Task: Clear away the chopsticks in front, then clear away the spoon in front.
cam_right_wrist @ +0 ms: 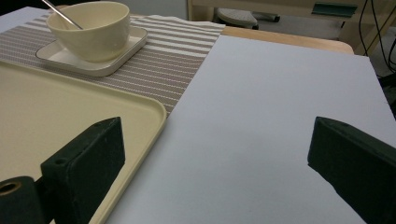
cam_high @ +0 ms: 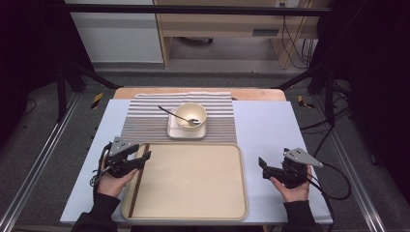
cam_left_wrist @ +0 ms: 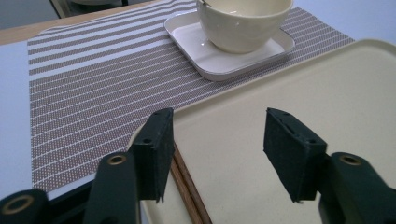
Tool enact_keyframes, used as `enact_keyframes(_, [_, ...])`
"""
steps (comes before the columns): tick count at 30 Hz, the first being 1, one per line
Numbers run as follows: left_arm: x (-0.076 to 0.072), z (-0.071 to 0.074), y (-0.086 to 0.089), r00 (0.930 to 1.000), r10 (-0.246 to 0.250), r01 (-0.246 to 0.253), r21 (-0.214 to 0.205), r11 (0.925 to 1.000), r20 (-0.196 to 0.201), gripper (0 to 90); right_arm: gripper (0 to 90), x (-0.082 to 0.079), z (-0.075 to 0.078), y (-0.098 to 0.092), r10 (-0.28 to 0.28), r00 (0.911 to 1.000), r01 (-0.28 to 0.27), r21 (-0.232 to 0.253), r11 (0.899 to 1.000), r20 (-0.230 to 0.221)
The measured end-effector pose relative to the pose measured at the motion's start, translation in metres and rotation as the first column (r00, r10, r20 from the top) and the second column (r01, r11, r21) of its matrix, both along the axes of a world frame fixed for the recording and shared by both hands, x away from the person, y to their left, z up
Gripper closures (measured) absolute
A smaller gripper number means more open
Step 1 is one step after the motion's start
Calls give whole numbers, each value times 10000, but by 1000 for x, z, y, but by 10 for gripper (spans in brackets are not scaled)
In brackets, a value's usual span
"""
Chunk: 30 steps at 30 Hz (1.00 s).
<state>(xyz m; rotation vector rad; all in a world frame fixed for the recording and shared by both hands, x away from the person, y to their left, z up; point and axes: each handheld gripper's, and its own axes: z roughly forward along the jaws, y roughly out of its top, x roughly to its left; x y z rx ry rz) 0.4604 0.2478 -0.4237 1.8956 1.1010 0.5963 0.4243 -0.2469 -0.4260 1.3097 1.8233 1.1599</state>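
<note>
A pair of brown chopsticks lies along the left side of the beige tray. My left gripper hovers just above their far end, open, with nothing between its jaws. My right gripper is open wide over the pale sheet, right of the tray, holding nothing. Behind the tray, a cream bowl with a metal spoon stands on a square white plate.
The plate rests on a striped placemat. A pale sheet covers the wooden table. Black frame bars and cables flank the table.
</note>
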Motion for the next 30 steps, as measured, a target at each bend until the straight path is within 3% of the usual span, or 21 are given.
enact_keyframes(16, [22, 36, -13, 9958, -97, 125, -305, 9995, 911, 336, 44, -1, 2, -2, -70, 9999, 69, 128, 9999, 133])
enact_keyframes(22, [38, 38, -18, 9952, 182, -146, -380, 9992, 964, 310, 42, -2, 2, -2, -76, 9999, 76, 46, 10000, 137])
enact_keyframes(25, [53, 37, -24, 9941, 471, -459, -144, 9988, 981, 303, 43, -2, 3, -2, -45, 9999, 43, 140, 9999, 140])
enact_keyframes(30, [69, 35, -29, 9940, 576, -563, -171, 9983, 928, 287, 43, -1, 2, -1, -54, 9999, 52, 112, 9999, 105])
